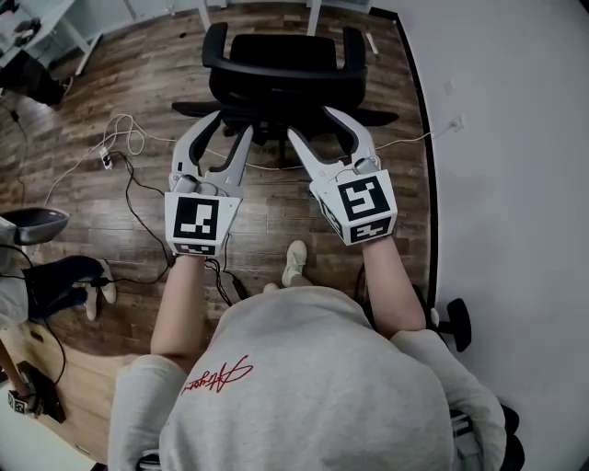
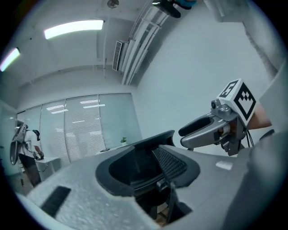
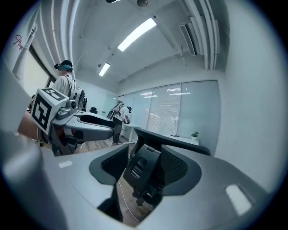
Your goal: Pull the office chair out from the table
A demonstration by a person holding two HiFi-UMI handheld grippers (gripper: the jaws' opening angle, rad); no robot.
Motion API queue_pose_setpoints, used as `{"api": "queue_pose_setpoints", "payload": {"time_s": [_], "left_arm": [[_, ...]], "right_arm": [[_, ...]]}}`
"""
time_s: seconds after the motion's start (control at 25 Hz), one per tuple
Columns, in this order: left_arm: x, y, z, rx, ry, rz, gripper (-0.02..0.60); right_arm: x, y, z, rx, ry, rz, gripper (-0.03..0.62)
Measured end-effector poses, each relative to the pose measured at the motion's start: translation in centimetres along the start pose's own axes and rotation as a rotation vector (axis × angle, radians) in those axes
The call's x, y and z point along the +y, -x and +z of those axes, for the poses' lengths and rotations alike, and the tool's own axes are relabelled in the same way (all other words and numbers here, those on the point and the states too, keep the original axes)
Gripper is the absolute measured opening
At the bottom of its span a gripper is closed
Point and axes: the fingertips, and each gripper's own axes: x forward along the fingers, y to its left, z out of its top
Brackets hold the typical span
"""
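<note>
The black office chair [image 1: 283,74] stands straight ahead on the wood floor, its backrest turned towards me and its armrests on either side. Both grippers are held up level in front of its back. In the head view the left gripper [image 1: 225,124] and the right gripper [image 1: 322,121] have their fingertips just short of the backrest. Both are open with nothing between the pads. The left gripper view frames the chair's back [image 2: 150,159] between its jaws, with the right gripper [image 2: 200,128] beside it. The right gripper view shows the backrest and its lumbar piece [image 3: 150,164], with the left gripper [image 3: 87,128] alongside.
White and black cables [image 1: 129,152] trail over the floor at the left. A white wall [image 1: 515,138] runs close along the right. Table legs [image 1: 313,14] stand beyond the chair. Another chair's castor [image 1: 456,322] sits at my right. A seated person's legs [image 1: 64,281] are at the left.
</note>
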Motion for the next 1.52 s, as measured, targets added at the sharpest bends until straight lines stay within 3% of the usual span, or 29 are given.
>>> {"api": "queue_pose_setpoints", "payload": {"time_s": [0.2,0.44,0.52,0.6,0.84,1.12,1.52], "left_arm": [[-0.1,1.2,2.7,-0.085,-0.013,0.019,0.146],[0.1,2.5,5.4,-0.172,-0.01,0.062,0.075],[0.0,2.8,6.1,-0.18,0.007,0.053,0.058],[-0.1,3.1,6.8,-0.192,0.015,0.05,0.049],[-0.4,3.9,8.1,-0.209,0.024,0.046,-0.005],[-0.7,4.8,9.2,-0.219,0.038,0.044,-0.005],[-1.5,5.5,9.9,-0.216,0.04,0.021,-0.005]], "right_arm": [[0.3,1.0,1.9,-0.074,-0.031,-0.018,0.184],[0.4,2.6,4.4,-0.161,-0.078,-0.06,0.123],[0.3,3.1,5.2,-0.179,-0.1,-0.073,0.094],[0.2,3.5,5.6,-0.181,-0.118,-0.079,0.019],[0.3,4.7,7.3,-0.195,-0.133,-0.087,0.0],[1.0,5.8,9.0,-0.221,-0.14,-0.056,0.0],[0.8,7.0,9.6,-0.239,-0.174,-0.093,0.0]]}}
